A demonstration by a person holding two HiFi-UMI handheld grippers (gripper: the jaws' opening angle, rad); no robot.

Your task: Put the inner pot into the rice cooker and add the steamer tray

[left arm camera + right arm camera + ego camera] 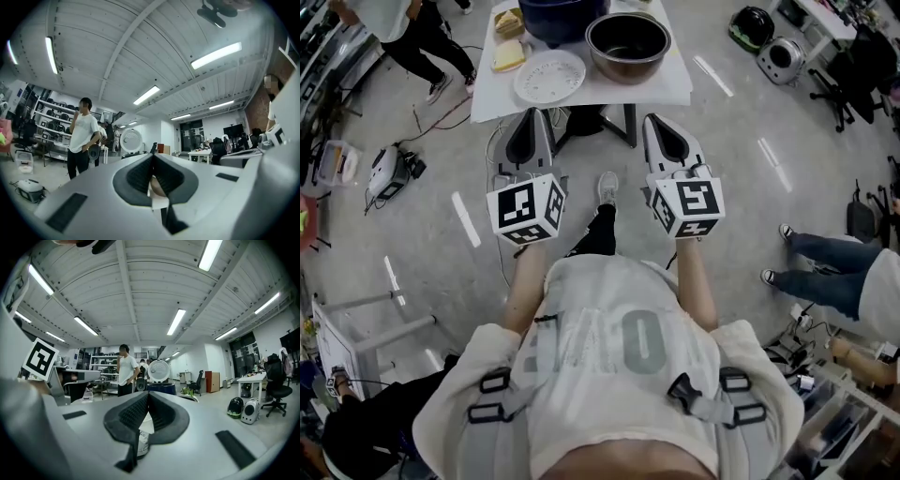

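Round silver metal inner pot (628, 45) stands on the white table (675, 89), outside the cooker. The grey two-jaw left gripper (531, 117) and right gripper (653, 122) are both clenched on nothing. They are held side by side near the table's front edge. Beyond them, a white round steamer tray (549, 75) lies just left of the pot. The dark blue rice cooker (562, 19) stands behind both.

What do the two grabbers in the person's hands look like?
The left gripper and right gripper are pale grey wedges with dark ribbed pads. Each carries a white cube with black square markers. The person wears a cream short-sleeved top.
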